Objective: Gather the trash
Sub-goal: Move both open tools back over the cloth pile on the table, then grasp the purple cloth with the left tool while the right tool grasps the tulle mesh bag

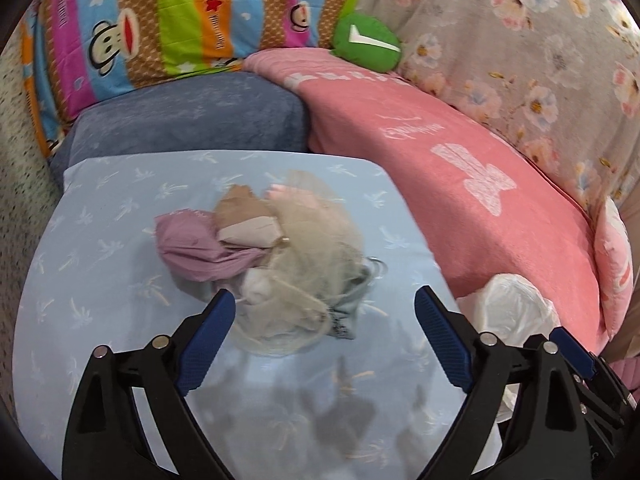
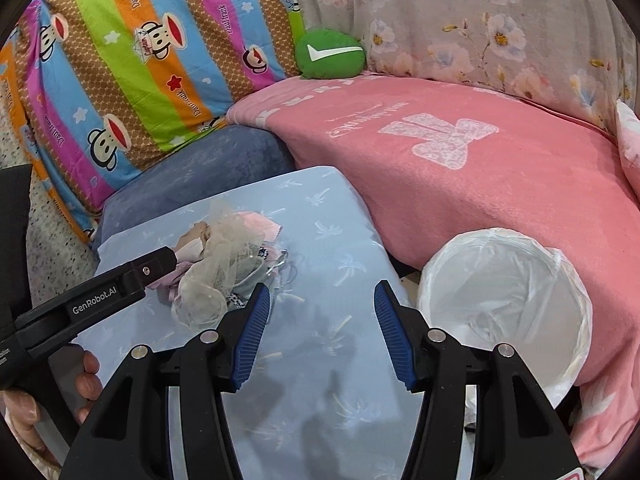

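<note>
Reaching for the trash pile (image 1: 276, 264)
Left gripper (image 1: 325, 305) jaws wide, right gripper (image 2: 322, 300) half-open, both empty; next, close on pile, carry to bin (image 2: 504, 300) at 3 o'clock.

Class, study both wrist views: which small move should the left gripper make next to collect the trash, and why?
Probably ease the left gripper forward and down over the crumpled pile of mesh, purple plastic and paper scraps. Its jaws stand wide and empty, the pile lies just ahead on the pale blue cushion, and the white-lined bin waits open to the right.

Trash pile (image 1: 276, 264) on light-blue cushion (image 1: 100, 280)
</note>
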Demonstrator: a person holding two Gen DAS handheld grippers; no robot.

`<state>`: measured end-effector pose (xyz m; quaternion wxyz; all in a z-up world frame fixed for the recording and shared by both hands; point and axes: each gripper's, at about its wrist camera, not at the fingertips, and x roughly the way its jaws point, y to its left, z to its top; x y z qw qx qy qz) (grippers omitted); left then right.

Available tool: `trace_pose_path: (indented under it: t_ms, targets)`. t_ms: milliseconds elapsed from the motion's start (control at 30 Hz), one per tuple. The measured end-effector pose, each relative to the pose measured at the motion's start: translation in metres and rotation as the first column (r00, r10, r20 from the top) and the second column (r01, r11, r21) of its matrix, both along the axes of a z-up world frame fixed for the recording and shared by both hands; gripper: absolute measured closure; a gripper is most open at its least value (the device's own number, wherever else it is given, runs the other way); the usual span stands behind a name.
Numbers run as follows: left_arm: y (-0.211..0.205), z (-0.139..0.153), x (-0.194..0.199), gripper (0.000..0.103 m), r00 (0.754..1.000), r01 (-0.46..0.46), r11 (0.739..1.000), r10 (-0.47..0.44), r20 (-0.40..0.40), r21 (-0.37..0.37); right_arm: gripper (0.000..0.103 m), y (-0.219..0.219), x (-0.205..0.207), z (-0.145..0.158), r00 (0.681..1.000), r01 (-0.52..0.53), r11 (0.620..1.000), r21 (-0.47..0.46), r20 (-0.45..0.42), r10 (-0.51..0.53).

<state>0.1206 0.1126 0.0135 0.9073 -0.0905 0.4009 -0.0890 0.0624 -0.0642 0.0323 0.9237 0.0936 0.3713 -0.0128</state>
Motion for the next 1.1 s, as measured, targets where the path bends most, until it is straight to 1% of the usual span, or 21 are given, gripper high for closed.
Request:
trace_pose_path:
  t_ms: [200, 467, 633, 733, 833, 867, 967, 1000, 1033, 1100]
  targets:
    - [0.042, -0.016, 0.012, 0.015, 0.995, -0.089, 0.996, 0.088, -0.04, -0.002, 0.049, 0.037, 0.022, -0.014, 0.997, -0.069, 0.998, 0.01, -0.033, 0.07]
    - [0.09, -0.037, 0.038, 0.015, 0.978, -0.188, 0.982, 0.186, -0.097, -0.011, 0.049, 0.072, 0.06, -0.036, 0.989, -0.124, 0.99, 0.06, -0.075, 0.129]
    - [0.105, -0.046, 0.056, 0.015, 0.971, -0.211, 0.977, 0.205, -0.124, -0.031, 0.049, 0.086, 0.087, -0.048, 0.986, -0.133, 0.988, 0.078, -0.09, 0.14]
    - [0.107, -0.05, 0.066, 0.016, 0.971, -0.206, 0.977, 0.198, -0.135, -0.049, 0.049, 0.094, 0.103, -0.055, 0.985, -0.134, 0.988, 0.082, -0.099, 0.142]
    - [0.104, -0.054, 0.076, 0.017, 0.973, -0.191, 0.981, 0.183, -0.141, -0.043, 0.049, 0.101, 0.117, -0.062, 0.983, -0.136, 0.987, 0.08, -0.116, 0.145]
    - [0.103, -0.056, 0.078, 0.019, 0.974, -0.184, 0.982, 0.175, -0.146, -0.046, 0.049, 0.103, 0.12, -0.063, 0.982, -0.139, 0.987, 0.08, -0.12, 0.148]
    - [0.101, -0.061, 0.085, 0.031, 0.973, -0.167, 0.984, 0.154, -0.169, -0.064, 0.049, 0.109, 0.13, -0.072, 0.978, -0.145, 0.986, 0.08, -0.14, 0.155]
    - [0.101, -0.062, 0.086, 0.036, 0.973, -0.162, 0.984, 0.148, -0.176, -0.068, 0.052, 0.11, 0.133, -0.075, 0.977, -0.147, 0.985, 0.086, -0.146, 0.159]
    - [0.1, -0.064, 0.088, 0.04, 0.973, -0.156, 0.985, 0.141, -0.181, -0.072, 0.054, 0.112, 0.135, -0.078, 0.974, -0.152, 0.984, 0.094, -0.154, 0.166]
    - [0.1, -0.067, 0.09, 0.053, 0.974, -0.136, 0.988, 0.119, -0.192, -0.078, 0.067, 0.115, 0.139, -0.085, 0.969, -0.161, 0.982, 0.097, -0.175, 0.176]
